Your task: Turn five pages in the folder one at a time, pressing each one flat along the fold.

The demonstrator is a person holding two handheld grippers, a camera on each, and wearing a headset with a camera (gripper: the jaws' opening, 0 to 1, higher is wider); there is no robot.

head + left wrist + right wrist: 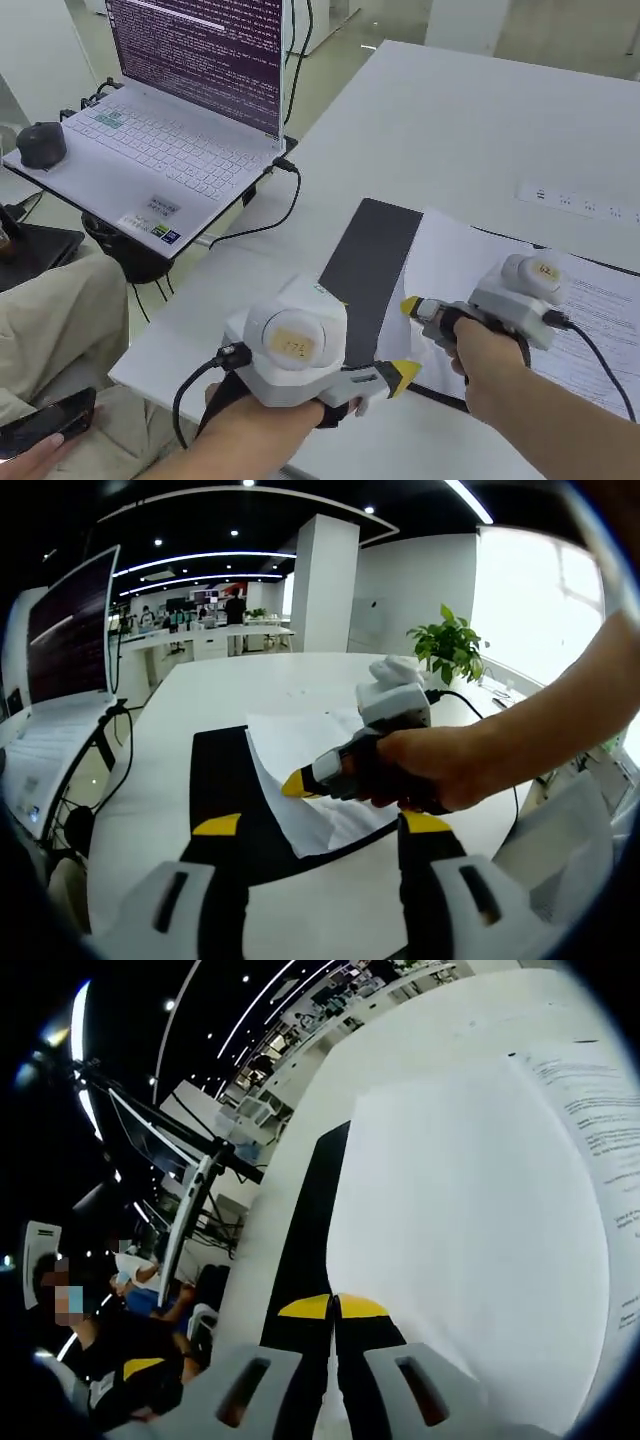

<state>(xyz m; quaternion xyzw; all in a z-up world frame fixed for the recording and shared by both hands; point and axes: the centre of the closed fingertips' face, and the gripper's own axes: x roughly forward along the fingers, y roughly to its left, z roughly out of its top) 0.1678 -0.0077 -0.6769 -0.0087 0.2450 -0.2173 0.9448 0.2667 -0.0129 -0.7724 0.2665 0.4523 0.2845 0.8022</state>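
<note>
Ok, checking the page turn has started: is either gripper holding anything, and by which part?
The right gripper is shut on the page, at its free edge. The left gripper is open and empty.

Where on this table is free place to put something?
Bare table between the laptop and the folder, and beyond the folder toward the power strip. Crowded at the near edge, where the right gripper grips the page.
</note>
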